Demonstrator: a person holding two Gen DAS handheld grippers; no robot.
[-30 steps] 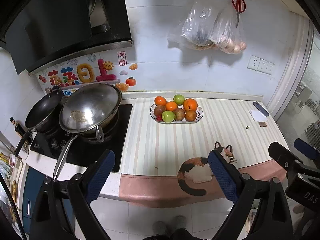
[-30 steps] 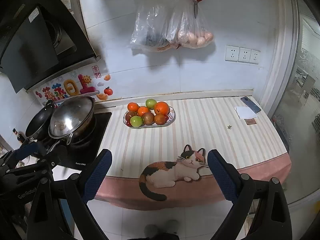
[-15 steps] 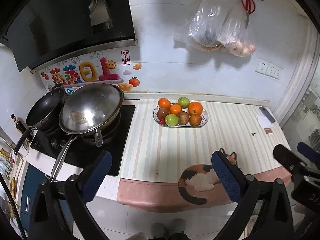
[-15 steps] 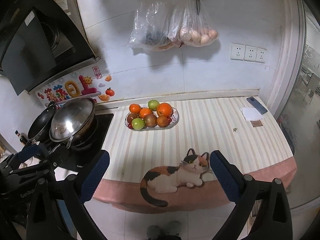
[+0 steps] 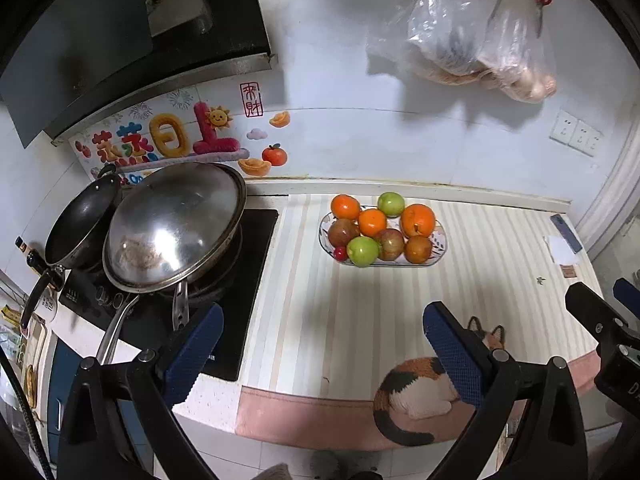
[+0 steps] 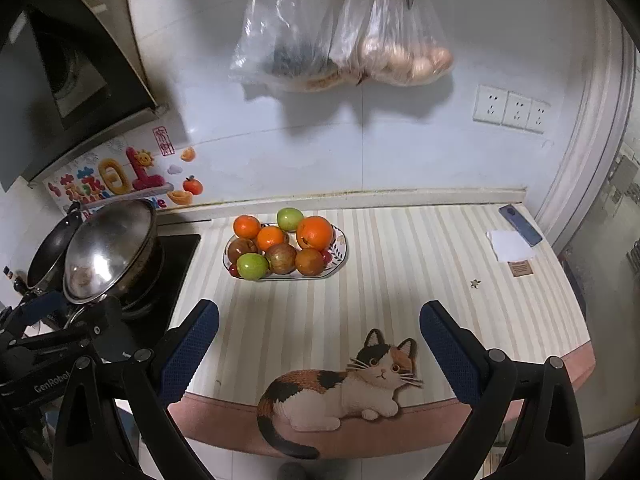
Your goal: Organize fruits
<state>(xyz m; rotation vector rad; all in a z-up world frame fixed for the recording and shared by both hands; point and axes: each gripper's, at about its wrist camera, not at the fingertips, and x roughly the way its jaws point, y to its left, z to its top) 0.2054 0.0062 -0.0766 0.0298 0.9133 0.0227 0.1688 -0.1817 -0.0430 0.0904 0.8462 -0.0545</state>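
A patterned oval plate (image 5: 439, 229) (image 6: 340, 240) of fruit sits at the back of the striped counter mat. It holds oranges (image 5: 417, 220) (image 6: 314, 232), green apples (image 5: 362, 251) (image 6: 252, 265), brownish-red fruits (image 5: 342, 232) and a small red one (image 5: 340, 253). My left gripper (image 5: 320, 344) is open and empty, over the counter's front edge, well short of the plate. My right gripper (image 6: 318, 338) is open and empty, also near the front edge. Each gripper shows at the edge of the other's view.
A lidded wok (image 5: 176, 228) and a black pan (image 5: 80, 226) sit on the stove at left. A phone (image 6: 520, 224), white paper (image 6: 510, 245) and a small card (image 6: 519, 268) lie at far right. Plastic bags (image 6: 344, 40) and scissors hang on the wall.
Both grippers have moved forward toward the counter and the fruit plate, which appears larger and nearer. Both stay open and empty.
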